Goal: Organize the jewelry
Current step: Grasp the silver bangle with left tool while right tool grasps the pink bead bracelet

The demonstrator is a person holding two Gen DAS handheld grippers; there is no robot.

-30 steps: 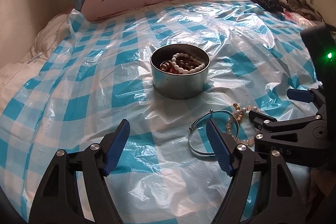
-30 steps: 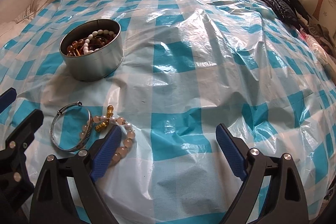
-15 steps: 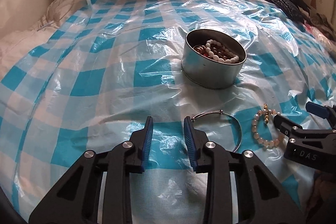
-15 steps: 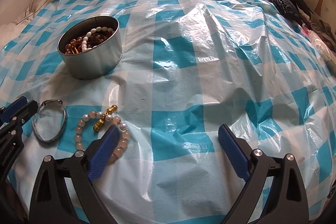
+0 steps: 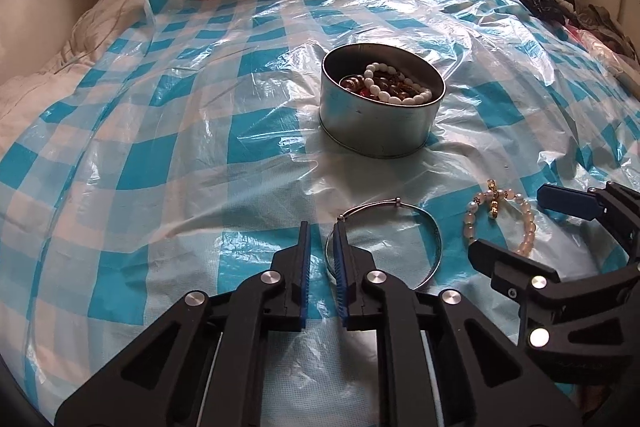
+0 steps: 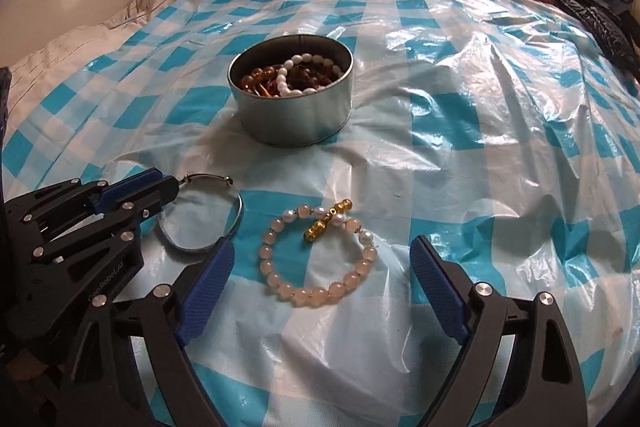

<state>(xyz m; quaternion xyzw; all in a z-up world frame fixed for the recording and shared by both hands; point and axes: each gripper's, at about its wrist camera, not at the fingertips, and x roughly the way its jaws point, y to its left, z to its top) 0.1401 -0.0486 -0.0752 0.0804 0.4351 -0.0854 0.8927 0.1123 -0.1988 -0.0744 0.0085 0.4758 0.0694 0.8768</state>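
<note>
While the left gripper (image 5: 320,251) has its fingers nearly together at the silver bangle's (image 5: 434,239) rim, the right gripper's (image 6: 320,267) wide-apart fingers straddle the bead bracelet (image 6: 320,293).

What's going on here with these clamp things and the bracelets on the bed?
A person is tidying jewelry into a round metal tin using two handheld grippers. The left gripper has its fingers nearly shut at the rim of a thin silver bangle lying on the checked plastic sheet; whether they grip it is unclear. The right gripper is wide open, its fingers on either side of a pink bead bracelet on the sheet. The tin already holds other beaded pieces.
</note>
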